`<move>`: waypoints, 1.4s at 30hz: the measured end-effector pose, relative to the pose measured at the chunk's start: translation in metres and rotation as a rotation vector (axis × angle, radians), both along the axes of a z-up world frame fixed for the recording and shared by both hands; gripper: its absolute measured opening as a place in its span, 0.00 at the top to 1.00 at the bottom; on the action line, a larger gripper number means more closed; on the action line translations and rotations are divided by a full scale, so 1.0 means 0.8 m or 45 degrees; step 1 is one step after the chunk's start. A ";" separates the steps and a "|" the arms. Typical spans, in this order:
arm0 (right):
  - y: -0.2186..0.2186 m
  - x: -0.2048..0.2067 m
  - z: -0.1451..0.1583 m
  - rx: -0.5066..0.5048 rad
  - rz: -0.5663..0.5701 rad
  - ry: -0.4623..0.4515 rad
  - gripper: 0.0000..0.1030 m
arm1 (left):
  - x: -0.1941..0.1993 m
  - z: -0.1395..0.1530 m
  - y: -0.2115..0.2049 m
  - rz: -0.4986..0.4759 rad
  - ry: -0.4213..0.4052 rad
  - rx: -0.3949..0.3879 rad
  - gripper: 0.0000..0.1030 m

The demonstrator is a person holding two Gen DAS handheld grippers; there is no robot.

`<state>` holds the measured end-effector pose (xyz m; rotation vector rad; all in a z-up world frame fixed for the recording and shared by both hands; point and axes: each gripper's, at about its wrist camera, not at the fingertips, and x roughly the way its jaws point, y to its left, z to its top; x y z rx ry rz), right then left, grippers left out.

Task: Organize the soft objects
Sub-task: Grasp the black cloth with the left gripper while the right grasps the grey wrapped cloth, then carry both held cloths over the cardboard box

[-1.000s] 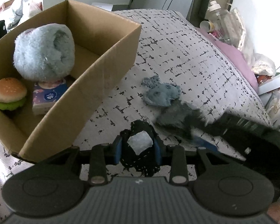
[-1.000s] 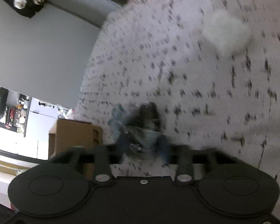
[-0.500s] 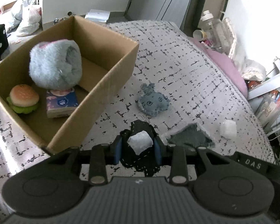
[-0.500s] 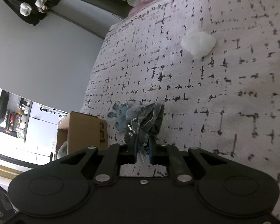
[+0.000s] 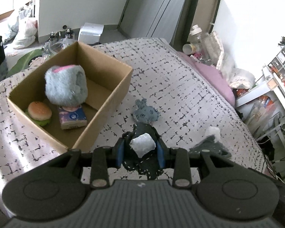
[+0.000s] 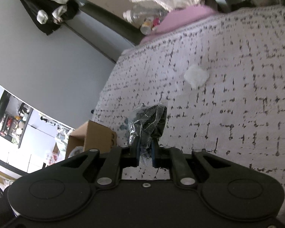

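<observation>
My left gripper (image 5: 140, 150) is shut on a black stitched fabric pouch with a white patch (image 5: 142, 146), held above the bed. My right gripper (image 6: 146, 148) is shut on a dark cloth in clear plastic wrap (image 6: 150, 121); that bundle shows blurred at the lower right of the left wrist view (image 5: 209, 146). A cardboard box (image 5: 108, 102) at left holds a fluffy blue plush (image 5: 65, 85), a burger toy (image 5: 39, 112) and a tissue pack (image 5: 72, 117). A small blue-grey plush (image 5: 145, 114) lies on the bedspread right of the box. A white cotton ball (image 6: 196, 76) lies further right.
The bedspread (image 5: 171, 79) is white with black dashes. A pink pillow (image 5: 214, 77) and bottles (image 5: 195, 36) line the far right edge. Shelves and clutter (image 5: 275, 79) stand beyond it. Bags (image 5: 24, 30) lie on the floor behind the box, which shows in the right wrist view (image 6: 93, 136).
Both grippers have risen and pulled back from the bed, each keeping its hold. The right gripper lifted its wrapped cloth away from the small blue-grey plush, which stays lying by the box.
</observation>
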<state>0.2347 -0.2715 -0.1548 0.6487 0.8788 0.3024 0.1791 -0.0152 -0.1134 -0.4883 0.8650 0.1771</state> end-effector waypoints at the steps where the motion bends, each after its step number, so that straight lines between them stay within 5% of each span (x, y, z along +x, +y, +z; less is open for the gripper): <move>1: 0.000 -0.003 0.006 -0.008 -0.004 -0.018 0.89 | -0.002 0.003 0.001 -0.003 -0.006 0.000 0.67; 26: 0.050 -0.015 0.081 -0.034 0.052 -0.165 0.89 | -0.015 0.080 0.063 -0.029 -0.165 0.015 0.67; 42: 0.132 -0.003 0.090 -0.065 0.179 -0.175 0.89 | -0.004 0.066 0.131 0.040 -0.157 -0.040 0.66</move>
